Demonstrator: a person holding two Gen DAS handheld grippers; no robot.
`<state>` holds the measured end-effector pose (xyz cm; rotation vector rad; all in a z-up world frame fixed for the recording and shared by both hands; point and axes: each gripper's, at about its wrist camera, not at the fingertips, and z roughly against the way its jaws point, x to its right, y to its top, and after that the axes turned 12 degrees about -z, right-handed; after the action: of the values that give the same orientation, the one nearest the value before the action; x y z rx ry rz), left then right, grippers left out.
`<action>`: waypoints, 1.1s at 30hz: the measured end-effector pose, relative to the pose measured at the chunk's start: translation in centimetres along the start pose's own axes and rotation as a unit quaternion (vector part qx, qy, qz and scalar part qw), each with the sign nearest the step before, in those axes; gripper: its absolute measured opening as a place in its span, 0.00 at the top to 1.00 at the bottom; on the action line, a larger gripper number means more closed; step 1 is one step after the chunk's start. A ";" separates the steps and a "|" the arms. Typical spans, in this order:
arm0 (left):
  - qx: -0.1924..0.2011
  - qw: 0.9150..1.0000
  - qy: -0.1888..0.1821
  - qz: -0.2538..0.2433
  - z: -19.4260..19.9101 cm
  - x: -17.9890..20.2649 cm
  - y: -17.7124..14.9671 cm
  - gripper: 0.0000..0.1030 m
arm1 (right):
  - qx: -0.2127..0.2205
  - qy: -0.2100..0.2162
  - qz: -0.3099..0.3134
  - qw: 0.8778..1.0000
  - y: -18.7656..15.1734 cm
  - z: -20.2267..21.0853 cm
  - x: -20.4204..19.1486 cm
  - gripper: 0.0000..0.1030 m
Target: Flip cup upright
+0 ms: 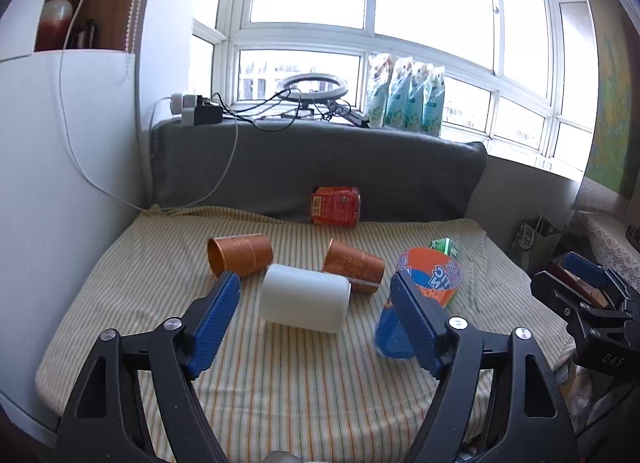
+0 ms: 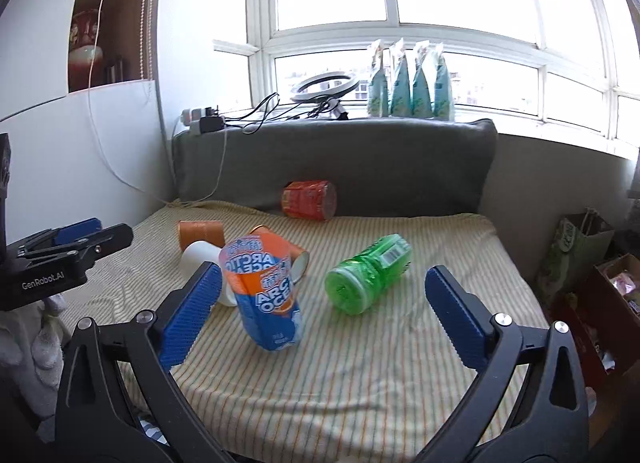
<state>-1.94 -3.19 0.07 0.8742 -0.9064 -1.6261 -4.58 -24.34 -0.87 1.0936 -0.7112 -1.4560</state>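
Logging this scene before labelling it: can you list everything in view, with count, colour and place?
Paper cups: two, copper-orange, lying on the striped cloth, far left.
White cup: one, on its side, centre.
Orange-blue cup: one, tilted, mouth up.
Green bottle: one, lying right.
Red can: one, lying against the grey cushion.
Teal pouches: four, windowsill.
Ring light: one, white, windowsill.
Left gripper: open.
Right gripper: open.

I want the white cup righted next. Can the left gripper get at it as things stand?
Probably yes. The left gripper is open, and the white cup lies on its side right between and ahead of its fingers, with nothing in front. An orange cup touches its far end.
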 end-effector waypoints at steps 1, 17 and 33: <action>0.009 1.000 0.009 -0.002 0.4 0.0 0.0 0.21 | 0.007 -0.009 0.000 1.000 0.1 0.3 0.2 0.00; 0.041 0.999 0.031 -0.010 2.4 -0.1 0.0 0.17 | 0.045 -0.048 -0.010 0.998 0.3 1.8 1.1 0.00; 0.040 0.999 0.030 -0.017 2.5 0.6 0.1 0.17 | 0.044 -0.050 -0.014 0.998 0.4 1.8 1.4 0.00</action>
<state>-4.21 -3.42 1.23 0.9924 -0.9247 -1.5936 -5.98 -25.99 -0.18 1.1067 -0.8403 -1.5252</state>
